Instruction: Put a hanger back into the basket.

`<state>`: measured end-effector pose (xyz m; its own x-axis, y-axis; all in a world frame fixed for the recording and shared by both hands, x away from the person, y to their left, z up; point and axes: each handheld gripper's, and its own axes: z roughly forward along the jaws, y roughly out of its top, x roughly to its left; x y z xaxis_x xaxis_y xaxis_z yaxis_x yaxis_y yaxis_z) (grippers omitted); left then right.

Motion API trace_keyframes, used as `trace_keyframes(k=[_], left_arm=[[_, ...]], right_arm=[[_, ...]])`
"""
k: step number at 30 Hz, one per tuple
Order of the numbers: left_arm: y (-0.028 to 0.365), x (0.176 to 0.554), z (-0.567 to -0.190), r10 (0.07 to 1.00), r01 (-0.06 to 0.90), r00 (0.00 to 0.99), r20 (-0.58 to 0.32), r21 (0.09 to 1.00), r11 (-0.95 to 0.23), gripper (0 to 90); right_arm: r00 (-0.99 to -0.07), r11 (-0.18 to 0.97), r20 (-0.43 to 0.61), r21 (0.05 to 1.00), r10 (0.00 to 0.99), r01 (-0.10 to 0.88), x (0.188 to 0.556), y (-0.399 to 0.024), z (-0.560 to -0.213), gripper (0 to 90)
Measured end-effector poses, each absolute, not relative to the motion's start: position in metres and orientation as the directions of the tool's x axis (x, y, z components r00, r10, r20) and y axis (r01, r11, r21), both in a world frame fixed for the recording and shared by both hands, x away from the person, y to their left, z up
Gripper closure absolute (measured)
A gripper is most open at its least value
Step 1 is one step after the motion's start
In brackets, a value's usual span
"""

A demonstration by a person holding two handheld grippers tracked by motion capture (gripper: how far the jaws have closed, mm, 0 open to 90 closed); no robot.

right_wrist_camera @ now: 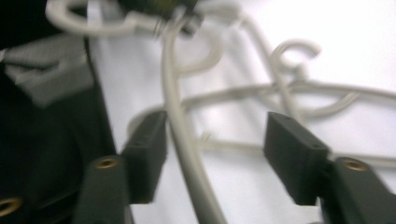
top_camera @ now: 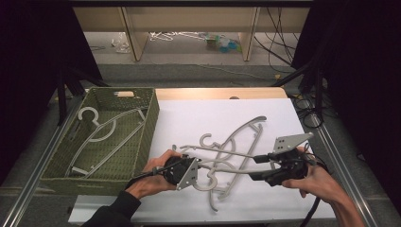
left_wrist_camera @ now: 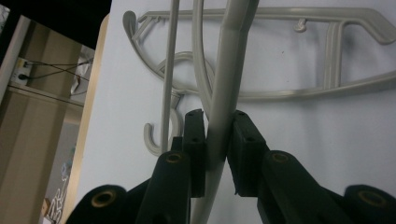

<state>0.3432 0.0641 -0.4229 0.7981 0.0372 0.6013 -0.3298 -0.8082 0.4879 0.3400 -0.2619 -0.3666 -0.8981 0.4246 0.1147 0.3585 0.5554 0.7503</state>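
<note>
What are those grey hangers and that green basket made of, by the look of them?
The hangers look like moulded plastic: one even matt grey, with smooth rounded bars and hooks cast in one piece. The basket looks woven, perhaps from paper cord or fabric-wrapped fibre; its olive walls show a tight braided texture, though the exact fibre cannot be told.

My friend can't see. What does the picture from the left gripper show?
Two black jaws of the left gripper are clamped on the grey arm of a plastic hanger that rises up the middle. More grey hangers lie tangled on the white table beyond.
</note>
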Motion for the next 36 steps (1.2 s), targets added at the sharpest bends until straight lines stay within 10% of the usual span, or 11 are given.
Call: trace_keyframes(k=[20,36], left_arm=[[0.046,0.348,-0.402,0.009,-0.258,0.859,0.512,0.449,-0.856,79.5],[0.061,0.377,-0.361,0.324,0.061,0.887,0.329,0.613,-0.788,79.3]], right_arm=[[-0.808,0.263,0.129,0.906,0.575,0.332,0.345,-0.302,-0.327,31.8],[-0.750,0.328,0.124,0.844,0.649,0.424,0.342,-0.301,-0.344,28.9]])
